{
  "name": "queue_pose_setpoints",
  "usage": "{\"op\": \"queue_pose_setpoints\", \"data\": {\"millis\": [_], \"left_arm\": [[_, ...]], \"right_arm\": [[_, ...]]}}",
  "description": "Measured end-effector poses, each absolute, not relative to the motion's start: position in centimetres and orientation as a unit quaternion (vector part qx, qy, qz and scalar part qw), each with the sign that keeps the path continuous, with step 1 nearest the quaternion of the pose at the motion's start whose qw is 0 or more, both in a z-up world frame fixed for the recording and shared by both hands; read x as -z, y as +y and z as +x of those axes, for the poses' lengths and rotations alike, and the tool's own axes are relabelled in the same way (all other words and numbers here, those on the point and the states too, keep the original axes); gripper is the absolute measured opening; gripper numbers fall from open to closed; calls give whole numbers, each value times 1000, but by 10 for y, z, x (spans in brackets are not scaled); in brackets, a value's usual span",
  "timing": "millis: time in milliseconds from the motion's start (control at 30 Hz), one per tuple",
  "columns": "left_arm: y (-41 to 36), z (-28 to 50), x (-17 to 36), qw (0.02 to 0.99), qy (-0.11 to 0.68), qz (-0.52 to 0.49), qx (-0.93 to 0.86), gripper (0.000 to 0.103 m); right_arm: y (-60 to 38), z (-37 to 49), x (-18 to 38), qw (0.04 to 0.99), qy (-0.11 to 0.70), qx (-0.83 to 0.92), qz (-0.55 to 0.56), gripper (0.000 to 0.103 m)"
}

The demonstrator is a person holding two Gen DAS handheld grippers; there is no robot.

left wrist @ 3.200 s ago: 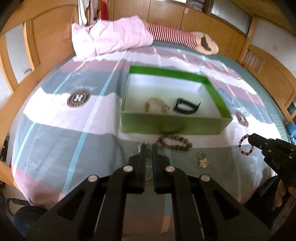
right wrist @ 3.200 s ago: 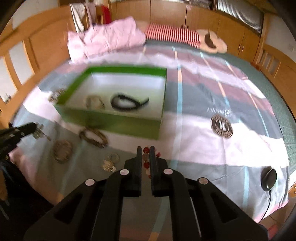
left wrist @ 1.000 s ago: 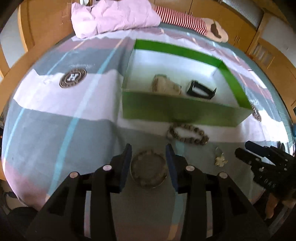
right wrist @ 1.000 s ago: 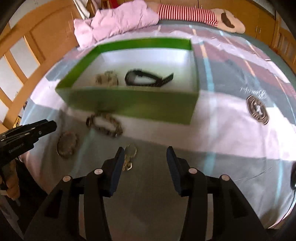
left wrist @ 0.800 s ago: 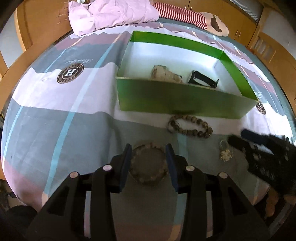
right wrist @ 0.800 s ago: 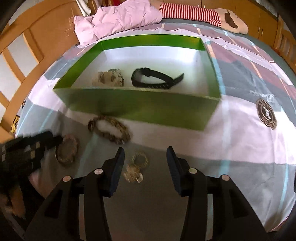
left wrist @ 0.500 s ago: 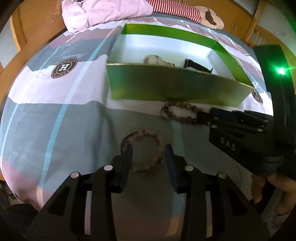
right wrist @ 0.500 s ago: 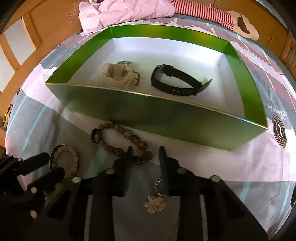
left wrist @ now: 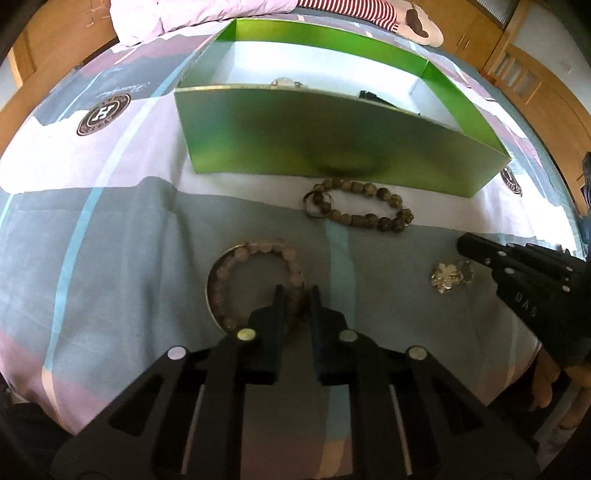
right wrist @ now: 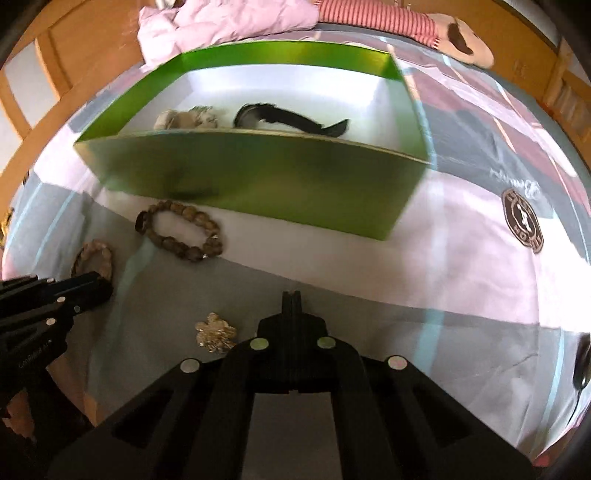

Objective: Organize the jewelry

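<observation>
My left gripper (left wrist: 295, 290) points down at the bedspread, and its jaws are closing on the right side of the pink bead bracelet (left wrist: 236, 258), whose beads sit pinched between them. In the right wrist view, my right gripper (right wrist: 290, 294) is shut with nothing in it. The gold flower brooch (right wrist: 216, 336) lies just left of it. A brown bead bracelet (left wrist: 358, 210) lies in front of the green box (left wrist: 332, 147). Inside the box are a pale bracelet (right wrist: 188, 118) and a black watch strap (right wrist: 291, 120).
The bedspread is striped grey, white and pink, with a round logo (left wrist: 103, 114) on it. A pink quilt (right wrist: 229, 18) and a striped pillow (right wrist: 376, 16) lie behind the box. A black mouse (right wrist: 581, 363) sits at the right edge. A wooden frame surrounds the bed.
My left jaws have narrowed from wide around the pink bracelet to pinching its right side. The right jaws have shut empty, and that gripper has drawn back rightward from the brown bracelet.
</observation>
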State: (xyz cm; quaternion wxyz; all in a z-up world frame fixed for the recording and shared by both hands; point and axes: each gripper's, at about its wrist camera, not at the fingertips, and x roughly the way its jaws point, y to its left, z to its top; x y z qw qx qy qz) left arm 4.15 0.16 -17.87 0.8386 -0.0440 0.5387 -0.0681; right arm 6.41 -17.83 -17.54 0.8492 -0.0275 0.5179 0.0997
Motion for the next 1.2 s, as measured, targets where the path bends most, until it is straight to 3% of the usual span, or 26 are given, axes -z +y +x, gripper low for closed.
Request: {"op": "queue_pose_setpoints", "data": {"millis": [67,167,200,500,533,567,600,1033,1100,1200], "left_arm": [[0,38,170,845,529,-37,71,13],[0,37,165,847,525,-31,72,13],[1,37,165,847,526,-31,71,13],[4,38,172,842,534,-35,69,13],[5,38,173,841,535,-37,69,13],[6,38,173,841,536,-39,69,13],[7,39,174,840,537,-42,69,13],[18,44,181,832,543,-78,77,17],[17,45,181,833,543,-79,76,10],[14,45,177,836,539,-71,71,9]], "right_arm": [[-178,67,172,850,517,-100,-22,5],[-168,74,166,852,511,-110,-11,27],[-162,77,166,852,510,-115,-9,29],[-115,106,184,840,529,-119,-35,29],[-112,105,184,842,524,-116,-50,25],[-112,104,184,843,521,-117,-58,12],[-111,103,184,844,520,-118,-64,11],[-160,75,181,844,524,-83,-79,11],[-169,72,180,844,526,-72,-77,11],[-185,69,178,847,525,-64,-56,11]]}}
